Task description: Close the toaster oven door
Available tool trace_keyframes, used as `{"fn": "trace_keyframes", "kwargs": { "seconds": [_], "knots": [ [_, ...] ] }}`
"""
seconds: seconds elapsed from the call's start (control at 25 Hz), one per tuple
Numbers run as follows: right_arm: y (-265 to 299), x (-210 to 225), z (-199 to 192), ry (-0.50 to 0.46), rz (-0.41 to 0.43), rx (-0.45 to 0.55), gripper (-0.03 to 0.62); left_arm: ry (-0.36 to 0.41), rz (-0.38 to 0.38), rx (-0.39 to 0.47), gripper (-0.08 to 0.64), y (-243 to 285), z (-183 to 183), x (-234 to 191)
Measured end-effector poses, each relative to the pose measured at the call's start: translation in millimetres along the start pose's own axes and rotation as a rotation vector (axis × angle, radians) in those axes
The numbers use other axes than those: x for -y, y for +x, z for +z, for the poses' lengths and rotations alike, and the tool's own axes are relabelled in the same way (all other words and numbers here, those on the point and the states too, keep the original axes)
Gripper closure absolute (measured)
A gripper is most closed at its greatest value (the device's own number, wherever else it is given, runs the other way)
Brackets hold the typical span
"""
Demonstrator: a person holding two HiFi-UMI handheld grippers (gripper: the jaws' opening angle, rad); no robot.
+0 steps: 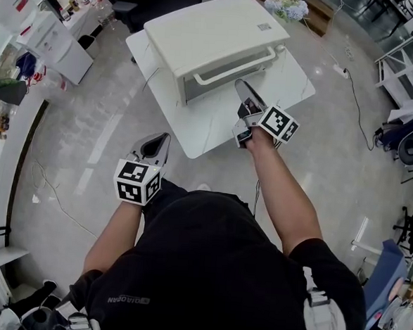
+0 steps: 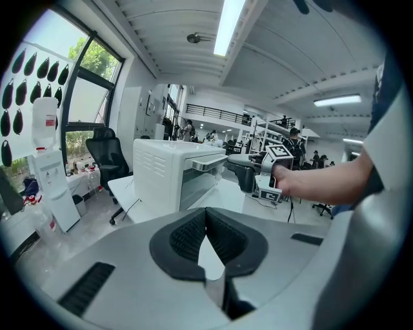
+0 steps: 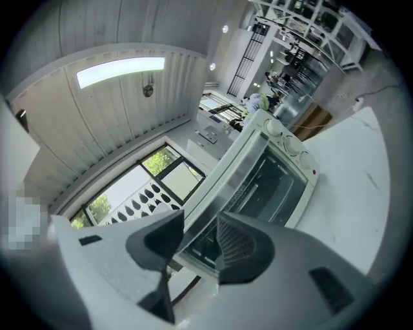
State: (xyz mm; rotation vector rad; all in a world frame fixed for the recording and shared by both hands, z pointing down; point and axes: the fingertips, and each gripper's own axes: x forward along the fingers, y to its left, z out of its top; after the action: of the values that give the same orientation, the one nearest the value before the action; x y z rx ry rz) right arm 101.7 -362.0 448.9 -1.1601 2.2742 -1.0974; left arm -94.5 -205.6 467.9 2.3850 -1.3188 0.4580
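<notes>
R hand-held gripper (image 1: 243,89) apart at oven door handle (image 1: 233,68) — L hand-held gripper (image 1: 160,142) pressed together

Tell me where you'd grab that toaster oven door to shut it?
The bar handle along the door's top edge, from the front. It stands off the door, leaving room for jaws around it; the right gripper is there, jaws apart.

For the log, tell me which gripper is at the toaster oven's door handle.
The right gripper, jaws apart at the door handle of the toaster oven. The left gripper hangs short of the table, jaws together, holding nothing.
</notes>
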Motion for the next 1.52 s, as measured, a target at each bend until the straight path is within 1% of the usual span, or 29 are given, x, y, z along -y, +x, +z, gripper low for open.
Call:
{"fn": "trace_keyframes", "kwargs": {
  "seconds": [0.04, 0.28, 0.4, 0.48, 0.64, 0.88, 1.0, 1.2, 1.52],
  "knots": [
    [-3.4, -6.8, -2.5, -0.041, 0.003, -0.013, 0.435, 0.004, -0.004, 0.002, 0.557, 0.5, 1.4, 1.2],
    [-25.4, -47.7, -17.4, -0.295, 0.029, -0.077, 0.554, 0.031, -0.012, 0.019, 0.557, 0.3, 9.7, 6.8],
    [-36.6, -61.2, -25.9, -0.429, 0.021, -0.108, 0.589, 0.025, -0.022, 0.031, 0.557, -0.6, 14.1, 9.0],
    [-42.9, -67.1, -31.6, -0.492, 0.018, -0.125, 0.591, 0.021, -0.029, 0.036, 0.557, 0.3, 16.1, 10.0],
    [-55.9, -71.4, -44.8, -0.570, 0.007, -0.160, 0.591, 0.020, -0.042, 0.039, 0.557, 4.2, 18.4, 13.9],
    [-71.1, -74.0, -62.0, -0.736, -0.016, -0.223, 0.591, 0.041, -0.070, 0.051, 0.557, 8.2, 27.9, 26.0],
    [-78.0, -76.1, -69.4, -0.773, -0.019, -0.247, 0.591, 0.061, -0.073, 0.044, 0.557, 10.2, 26.7, 29.2],
    [-84.0, -80.4, -85.0, -0.817, -0.009, -0.292, 0.591, 0.064, -0.067, 0.027, 0.557, 10.1, 20.1, 27.1],
    [-86.8, -81.6, -98.3, -0.828, 0.002, -0.316, 0.591, 0.083, -0.068, 0.018, 0.557, 9.2, 15.8, 29.8]
  ]
}}
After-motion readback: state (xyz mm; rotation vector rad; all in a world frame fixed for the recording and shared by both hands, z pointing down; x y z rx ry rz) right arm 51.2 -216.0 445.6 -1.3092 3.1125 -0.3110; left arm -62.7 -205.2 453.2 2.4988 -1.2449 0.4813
